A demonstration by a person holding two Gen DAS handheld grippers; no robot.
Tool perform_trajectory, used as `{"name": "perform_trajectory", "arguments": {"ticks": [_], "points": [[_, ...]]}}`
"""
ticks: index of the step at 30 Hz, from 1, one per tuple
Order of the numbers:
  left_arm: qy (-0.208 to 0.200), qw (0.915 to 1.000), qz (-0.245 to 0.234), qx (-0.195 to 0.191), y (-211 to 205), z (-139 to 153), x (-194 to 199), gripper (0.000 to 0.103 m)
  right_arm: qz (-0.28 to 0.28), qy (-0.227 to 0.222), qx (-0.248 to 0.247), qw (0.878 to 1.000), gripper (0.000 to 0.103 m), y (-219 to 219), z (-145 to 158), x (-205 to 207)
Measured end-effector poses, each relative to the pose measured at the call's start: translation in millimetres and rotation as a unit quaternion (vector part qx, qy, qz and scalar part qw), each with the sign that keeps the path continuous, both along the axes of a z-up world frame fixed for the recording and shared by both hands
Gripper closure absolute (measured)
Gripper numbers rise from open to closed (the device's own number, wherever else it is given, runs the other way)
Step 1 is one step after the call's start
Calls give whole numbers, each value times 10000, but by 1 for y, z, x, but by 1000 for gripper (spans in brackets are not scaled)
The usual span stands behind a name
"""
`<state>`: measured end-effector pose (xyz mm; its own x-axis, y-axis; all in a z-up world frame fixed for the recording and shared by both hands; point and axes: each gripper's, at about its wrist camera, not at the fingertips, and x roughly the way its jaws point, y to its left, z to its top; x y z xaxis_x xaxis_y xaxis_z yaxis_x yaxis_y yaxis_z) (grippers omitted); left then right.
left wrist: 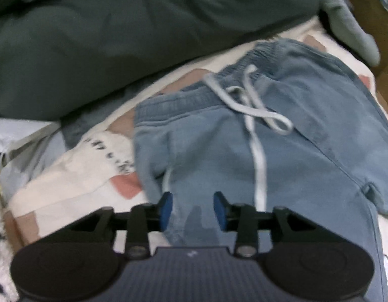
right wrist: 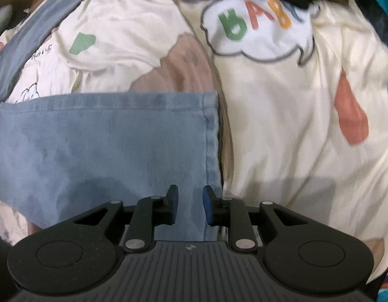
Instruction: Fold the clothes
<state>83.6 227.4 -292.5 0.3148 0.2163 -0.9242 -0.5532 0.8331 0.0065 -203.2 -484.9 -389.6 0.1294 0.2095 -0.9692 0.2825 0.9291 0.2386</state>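
Reading "BABY" on the bedsheet, both the left gripper and right gripper gape empty over blue pants.

A cream cotton bedsheet printed with pink and green patches and a white speech bubble spelling "BABY" covers the bed, a bulky dark green quilt heaped along its far edge beside a grey plush toy.

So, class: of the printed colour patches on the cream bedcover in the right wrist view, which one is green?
The small green patch, upper left, above the blue trousers; the others are pink or orange-red.
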Motion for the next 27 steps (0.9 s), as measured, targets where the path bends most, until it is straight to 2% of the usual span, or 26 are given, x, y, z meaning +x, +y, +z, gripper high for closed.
{"name": "perform_trajectory", "arguments": {"ticks": [7, 11, 15, 19, 24, 27], "points": [[-46, 9995, -207, -227, -30, -20, 33, 64, 343, -445, -69, 9984, 81, 15, 5, 30], [-84, 9990, -317, -297, -44, -31, 52, 63, 671, -548, -189, 9961, 81, 33, 2, 45], [-105, 9987, -200, -450, -46, -43, 64, 58, 774, -589, -251, 9949, 81, 45, -6, 57], [75, 9991, -38, -419, -40, -60, 74, 58, 842, -400, -227, 9954, 80, 54, -20, 65], [21, 9992, 202, -356, -24, -68, 84, 52, 908, -185, -340, 9951, 77, 60, -39, 68], [155, 9992, 355, -9, -10, -68, 89, 52, 899, -138, -337, 9953, 76, 60, -42, 71]]}}
